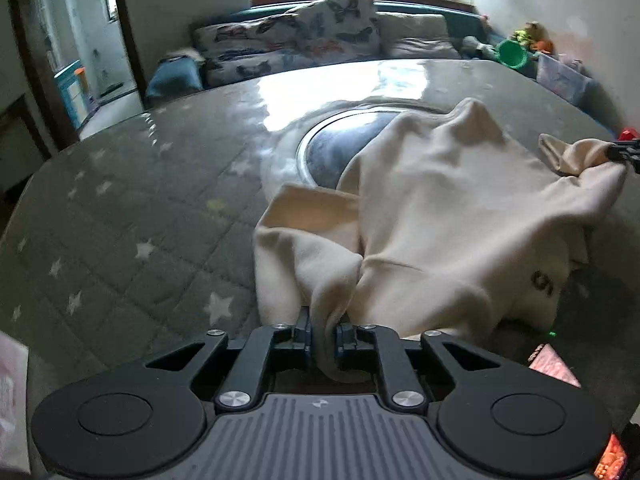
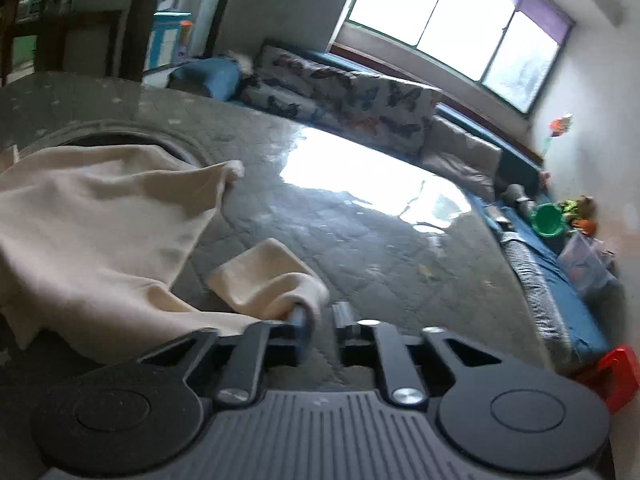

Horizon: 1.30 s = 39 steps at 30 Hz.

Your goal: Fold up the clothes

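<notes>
A cream garment lies crumpled on the grey star-patterned table, partly covering a round glass inset. My left gripper is shut on a bunched fold at the garment's near edge, and the cloth fills the gap between its jaws. At the far right of the left wrist view, my right gripper sits at another corner of the garment. In the right wrist view the garment spreads to the left. Its corner drapes over the left finger of my right gripper, which is open with bare table showing between the jaws.
Beyond the table, butterfly-print cushions line a blue bench under the window. A green bowl and toys sit at the bench's right end. A red stool stands by the table's right edge. A doorway opens at the left.
</notes>
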Available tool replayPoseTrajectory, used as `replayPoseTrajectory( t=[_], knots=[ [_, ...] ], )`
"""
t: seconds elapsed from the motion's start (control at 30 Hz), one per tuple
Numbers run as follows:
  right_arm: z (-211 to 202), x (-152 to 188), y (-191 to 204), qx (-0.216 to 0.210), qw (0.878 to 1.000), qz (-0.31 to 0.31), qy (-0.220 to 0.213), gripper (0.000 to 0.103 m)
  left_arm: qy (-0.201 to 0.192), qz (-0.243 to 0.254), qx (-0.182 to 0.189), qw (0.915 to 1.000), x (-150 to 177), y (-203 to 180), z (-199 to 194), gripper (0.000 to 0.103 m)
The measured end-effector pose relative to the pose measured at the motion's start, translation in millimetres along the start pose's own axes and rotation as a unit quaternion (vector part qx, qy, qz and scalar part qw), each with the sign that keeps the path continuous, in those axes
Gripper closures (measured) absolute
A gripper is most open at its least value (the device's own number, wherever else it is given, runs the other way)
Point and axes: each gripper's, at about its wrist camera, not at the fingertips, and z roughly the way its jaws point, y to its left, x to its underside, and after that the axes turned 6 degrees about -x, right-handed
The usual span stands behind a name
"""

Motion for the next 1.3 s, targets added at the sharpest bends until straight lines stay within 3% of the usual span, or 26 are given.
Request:
replayPoseTrajectory(
  t=[0.1, 0.2, 0.27, 0.33, 0.43, 0.5, 0.73, 0.83, 0.9, 0.97, 1.0, 1.07, 1.13, 1.3],
  knots=[
    [-24.5, 5.4, -3.7, -0.017, 0.999, 0.032, -0.028, 0.08, -0.02, -0.007, -0.014, 0.9997, 2.5, 9.2, -11.9, 0.071],
    [-57.0, 16.0, 6.2, -0.046, 0.997, 0.021, -0.058, 0.08, -0.043, -0.002, -0.025, 0.9988, 12.5, 17.6, -26.6, 0.066],
    [-76.4, 21.7, 14.5, -0.069, 0.995, 0.016, -0.073, 0.08, -0.054, -0.006, -0.032, 0.998, 16.7, 24.2, -33.3, 0.057],
    [-82.1, 24.9, 24.8, -0.123, 0.99, 0.026, -0.069, 0.08, -0.062, -0.016, -0.038, 0.9972, 19.7, 29.8, -36.8, 0.057],
    [-81.6, 28.5, 43.2, -0.227, 0.972, 0.046, -0.047, 0.08, -0.066, -0.019, -0.031, 0.9971, 20.2, 28.8, -36.9, 0.057],
    [-65.9, 28.8, 59.3, -0.265, 0.963, 0.05, -0.025, 0.08, -0.07, -0.018, -0.029, 0.997, 19.7, 24.2, -35.8, 0.057],
    [-12.3, 26.8, 84.0, -0.283, 0.953, 0.104, 0.012, 0.079, -0.089, -0.043, -0.016, 0.995, 7.7, 25.9, -30.3, 0.057],
    [-1.6, 28.1, 90.0, -0.279, 0.954, 0.114, 0.007, 0.08, -0.08, -0.035, -0.021, 0.9959, 4.1, 24.0, -18.7, 0.057],
    [-0.4, 29.9, 96.5, -0.272, 0.956, 0.108, 0.005, 0.098, -0.066, -0.031, -0.026, 0.997, 3.7, 21.7, -7.4, 0.057],
    [-2.6, 31.8, 97.2, -0.273, 0.956, 0.103, 0.007, 0.099, -0.051, -0.025, -0.033, 0.9979, 4.6, 19.9, 4.4, 0.058],
    [-7.6, 32.6, 94.3, -0.278, 0.955, 0.102, 0.008, 0.099, -0.046, -0.023, -0.037, 0.998, 5.6, 19.6, 8.5, 0.059],
    [-20.3, 33.5, 86.4, -0.287, 0.953, 0.101, 0.005, 0.099, -0.039, -0.026, -0.038, 0.9982, 8.7, 21.6, 12.7, 0.083],
    [-39.6, 33.1, 75.2, -0.298, 0.949, 0.101, 0.001, 0.099, -0.033, -0.033, -0.037, 0.9982, 11.7, 24.4, 14.2, 0.092],
    [-63.2, 38.2, 76.4, -0.309, 0.949, 0.063, 0.028, 0.099, -0.028, -0.036, -0.043, 0.998, 21.3, 28.3, 3.0, 0.095]
  ],
)
